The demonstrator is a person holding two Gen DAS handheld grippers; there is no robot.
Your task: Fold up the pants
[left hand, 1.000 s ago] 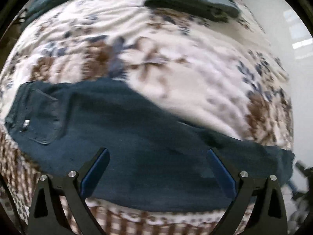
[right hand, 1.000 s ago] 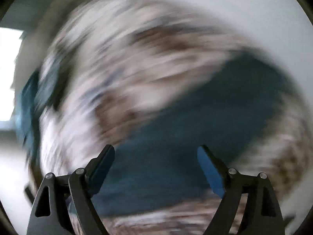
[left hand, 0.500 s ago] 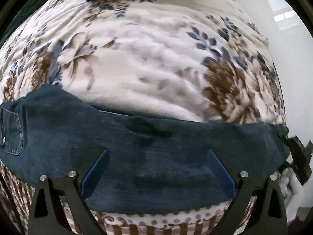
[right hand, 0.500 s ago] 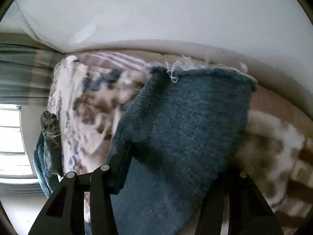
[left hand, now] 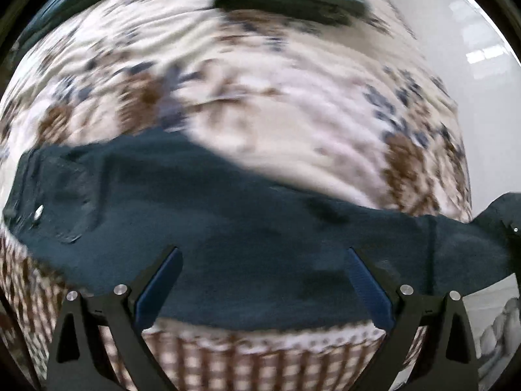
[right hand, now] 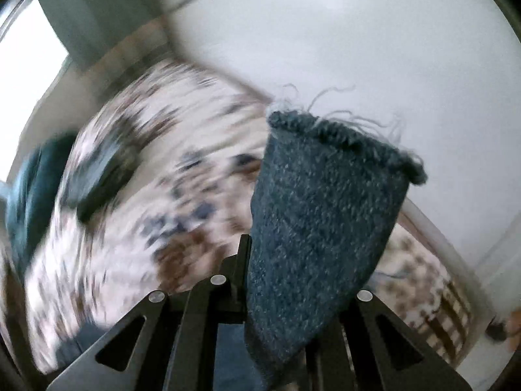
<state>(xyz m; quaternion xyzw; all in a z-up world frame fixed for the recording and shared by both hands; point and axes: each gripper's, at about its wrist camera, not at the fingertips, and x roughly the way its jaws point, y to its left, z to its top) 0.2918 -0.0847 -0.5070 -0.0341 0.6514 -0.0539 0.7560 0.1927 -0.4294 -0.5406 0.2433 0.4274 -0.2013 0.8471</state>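
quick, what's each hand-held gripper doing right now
Left hand-held gripper: open, holding nothing, above the dark blue denim pants.
Right hand-held gripper: jaws closing on the frayed hem end of the pants.

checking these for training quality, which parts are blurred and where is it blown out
Left wrist view: the floral blanket and the dark jeans are motion-smeared, the open left gripper sharp; glare on the floor at right. Right wrist view: blanket streaked, the frayed jeans hem, with the right gripper closing on it, crisp; window at upper left washed out.
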